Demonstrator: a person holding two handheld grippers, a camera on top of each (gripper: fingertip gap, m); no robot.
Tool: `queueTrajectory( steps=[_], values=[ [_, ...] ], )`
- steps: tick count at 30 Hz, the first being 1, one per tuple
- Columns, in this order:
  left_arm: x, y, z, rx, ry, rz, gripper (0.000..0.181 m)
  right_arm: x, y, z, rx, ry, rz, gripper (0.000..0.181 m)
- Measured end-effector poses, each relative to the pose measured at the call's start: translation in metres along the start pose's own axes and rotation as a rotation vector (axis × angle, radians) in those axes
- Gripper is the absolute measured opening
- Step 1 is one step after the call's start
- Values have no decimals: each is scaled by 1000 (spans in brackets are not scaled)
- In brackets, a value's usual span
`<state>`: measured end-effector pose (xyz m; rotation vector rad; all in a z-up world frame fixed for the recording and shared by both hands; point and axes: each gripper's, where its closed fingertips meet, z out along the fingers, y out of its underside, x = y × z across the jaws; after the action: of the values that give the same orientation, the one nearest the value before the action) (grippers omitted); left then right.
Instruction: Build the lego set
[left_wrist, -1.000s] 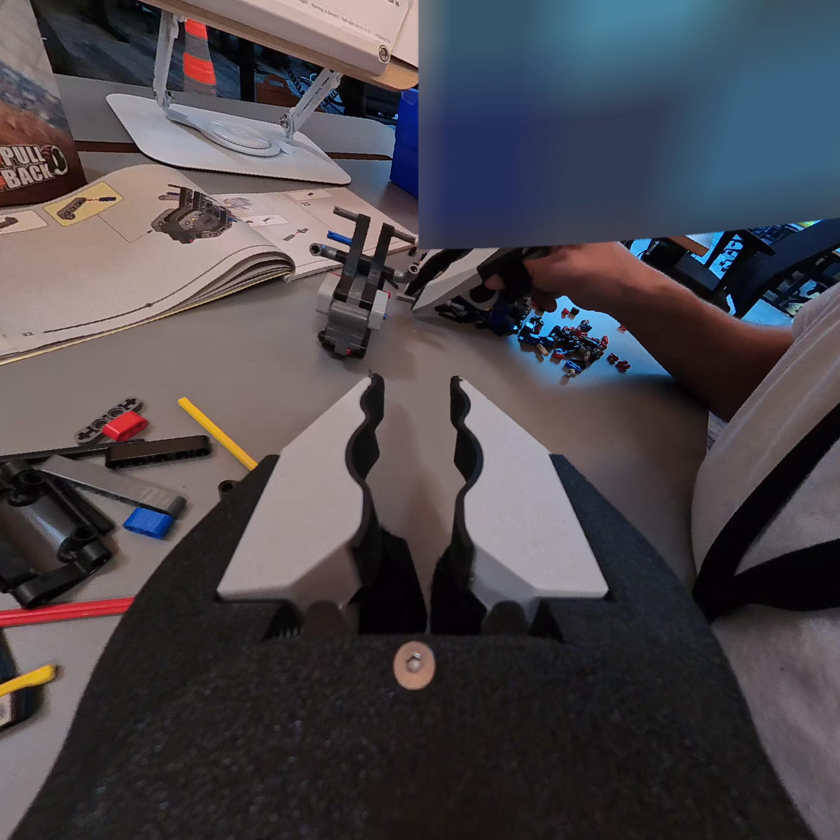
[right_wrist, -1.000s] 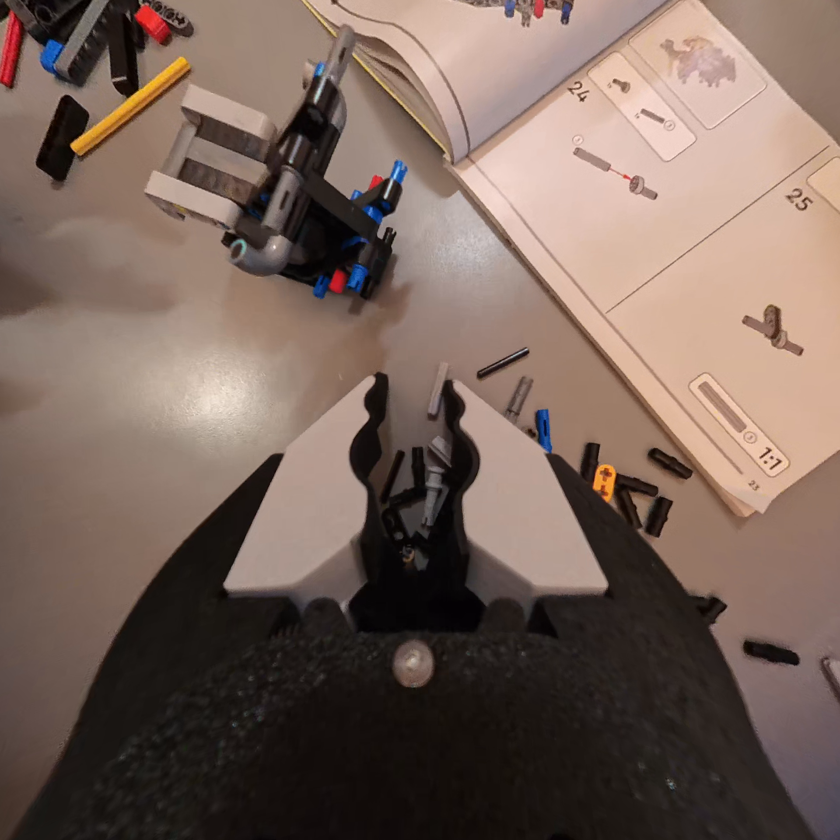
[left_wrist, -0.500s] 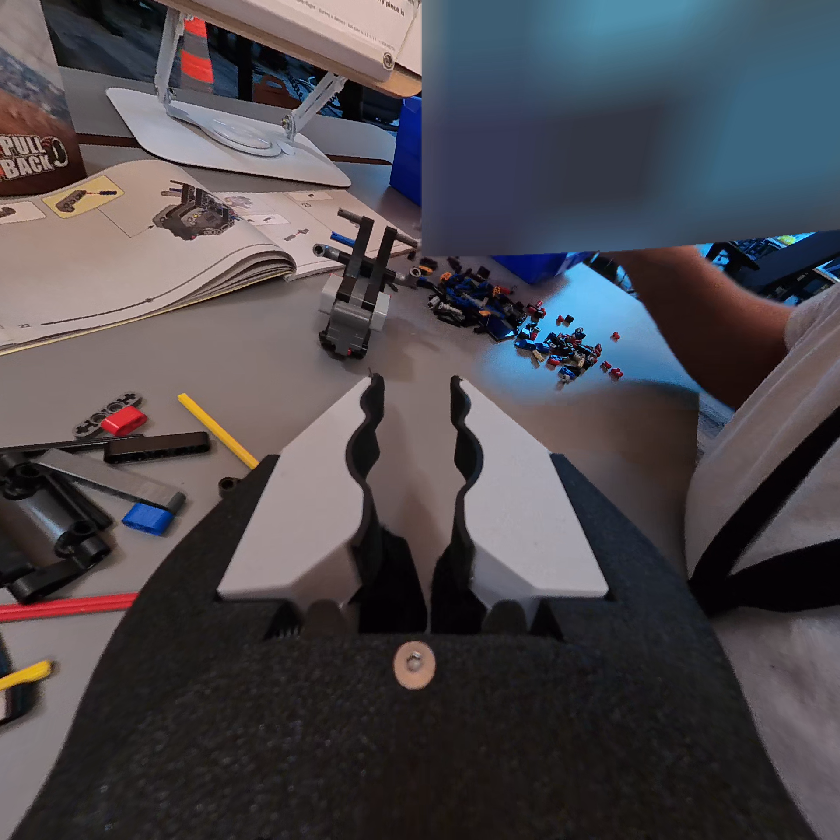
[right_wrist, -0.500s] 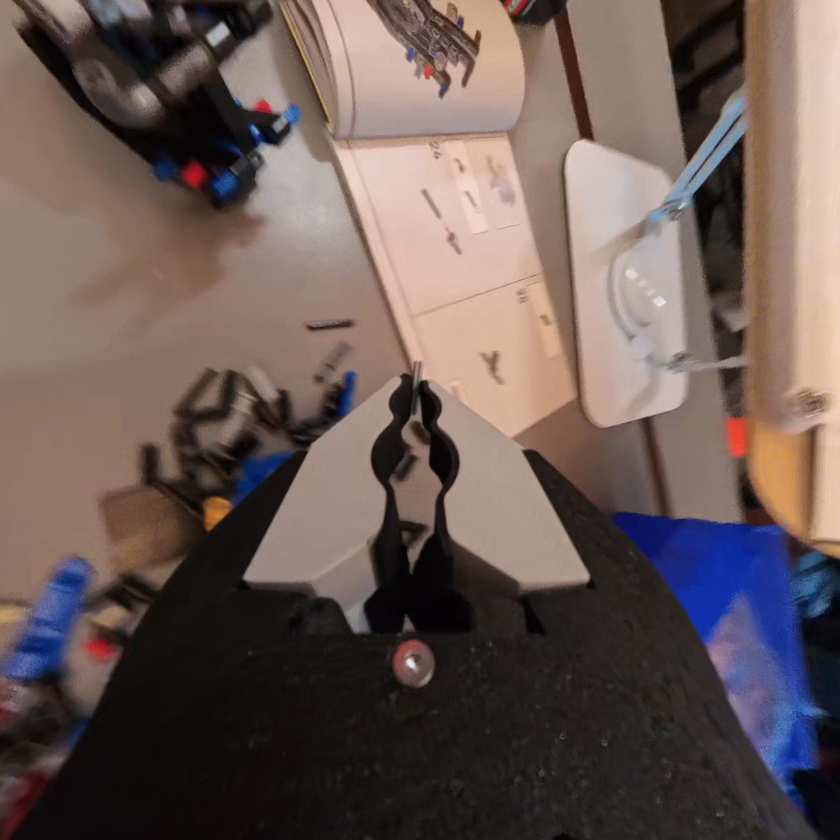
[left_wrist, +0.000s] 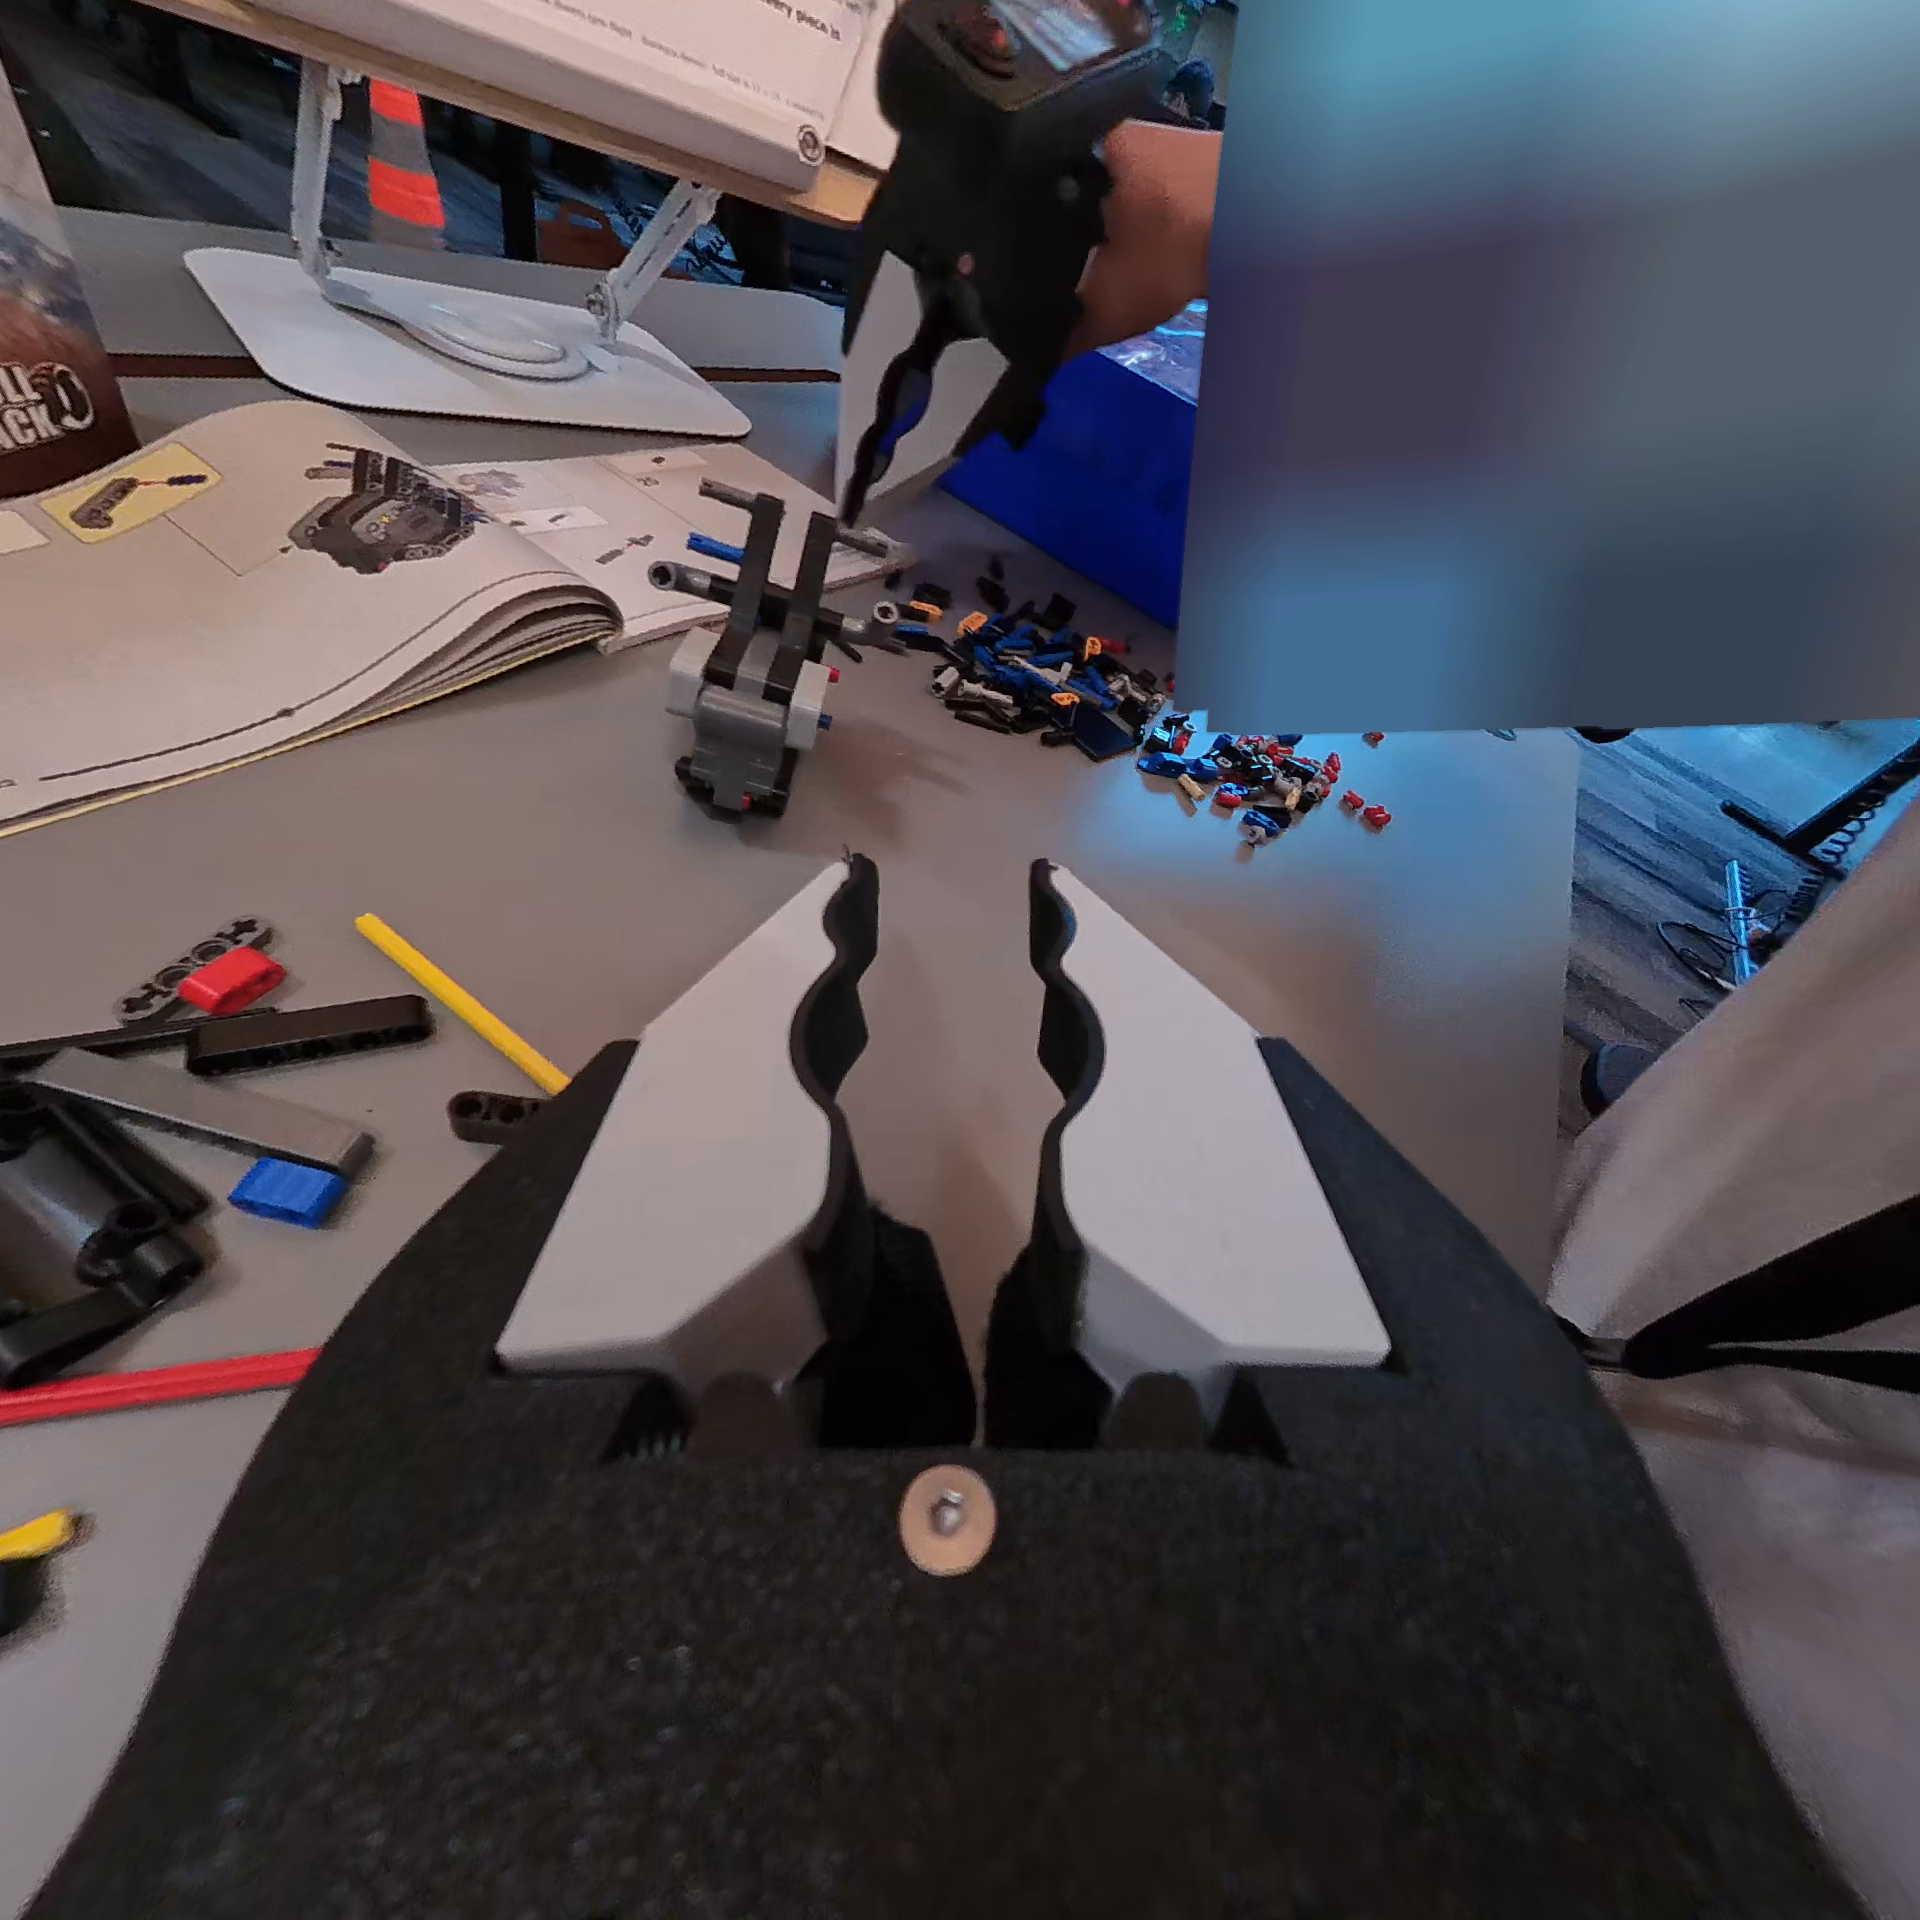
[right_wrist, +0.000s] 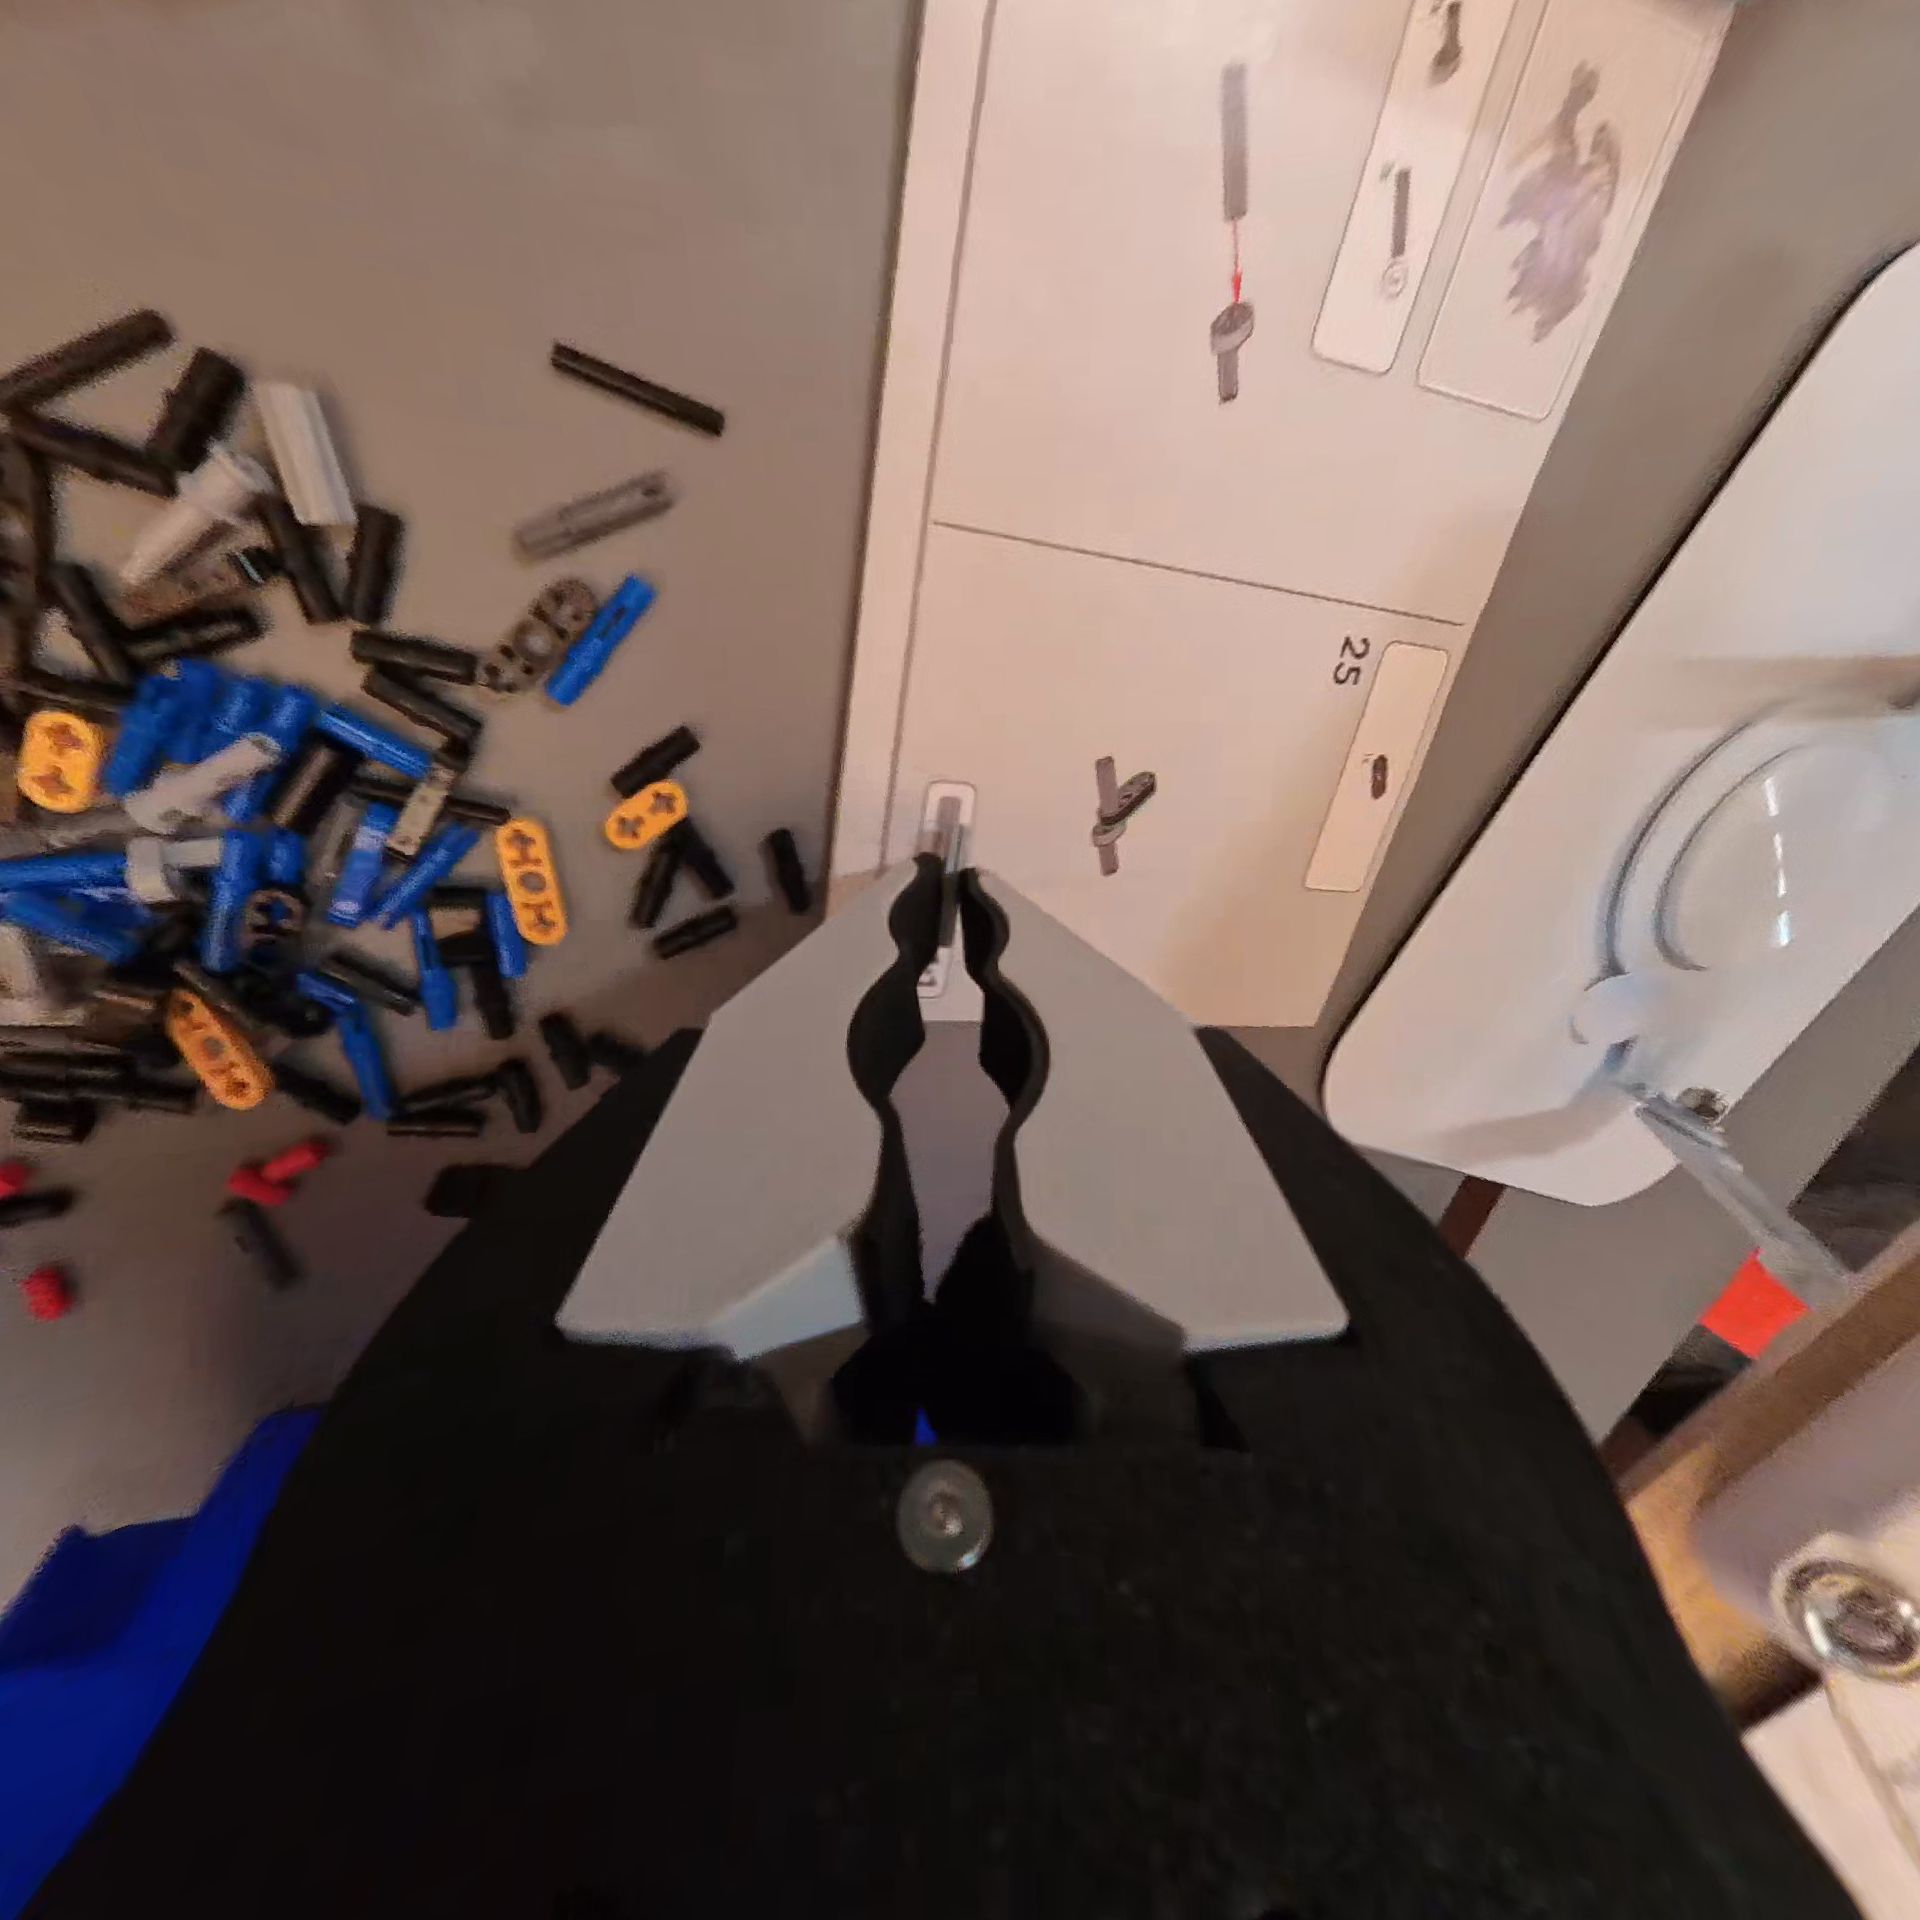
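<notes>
We hold a thin grey axle (right_wrist: 943, 844) pinched at the tips of the right gripper (right_wrist: 941, 883), hung over the open manual (right_wrist: 1164, 582), seemingly matching it against the printed length guide. The left gripper (left_wrist: 943, 868) hovers with jaws apart and empty, low over the table (left_wrist: 499, 831). The half-built model (left_wrist: 753, 675), blocky grey with black beams, stands beside the manual. Next we likely carry the axle to the model and line it up with a hole. Small glossy plastic pins (right_wrist: 312, 769) lie heaped nearby.
</notes>
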<state>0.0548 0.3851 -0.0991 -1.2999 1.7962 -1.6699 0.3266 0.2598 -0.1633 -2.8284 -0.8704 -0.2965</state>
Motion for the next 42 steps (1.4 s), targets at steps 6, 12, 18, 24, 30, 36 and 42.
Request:
queueTrajectory(
  steps=[6, 12, 18, 24, 30, 36, 42],
  values=[
    [10, 4, -3, -6, 1, 60, 27, -4, -6, 9, 162, -94, 33, 2],
    [15, 5, -3, -8, -2, 99, 27, -4, -2, 9, 159, -137, 70, 2],
    [15, 6, -3, -10, 3, 91, 27, -4, -3, 10, 154, -160, 58, 2],
    [14, 7, -2, -18, 1, 92, 27, -4, -2, 10, 132, -183, 43, 2],
    [15, 7, -2, -19, 0, 94, 27, -4, -2, 11, 153, -195, 70, 2],
    [15, 7, -2, -18, 1, 94, 27, -3, -4, 10, 174, -199, 99, 2],
    [15, 6, -3, -17, 2, 94, 27, -74, -115, -77, 476, -196, 132, 2]
  ],
)
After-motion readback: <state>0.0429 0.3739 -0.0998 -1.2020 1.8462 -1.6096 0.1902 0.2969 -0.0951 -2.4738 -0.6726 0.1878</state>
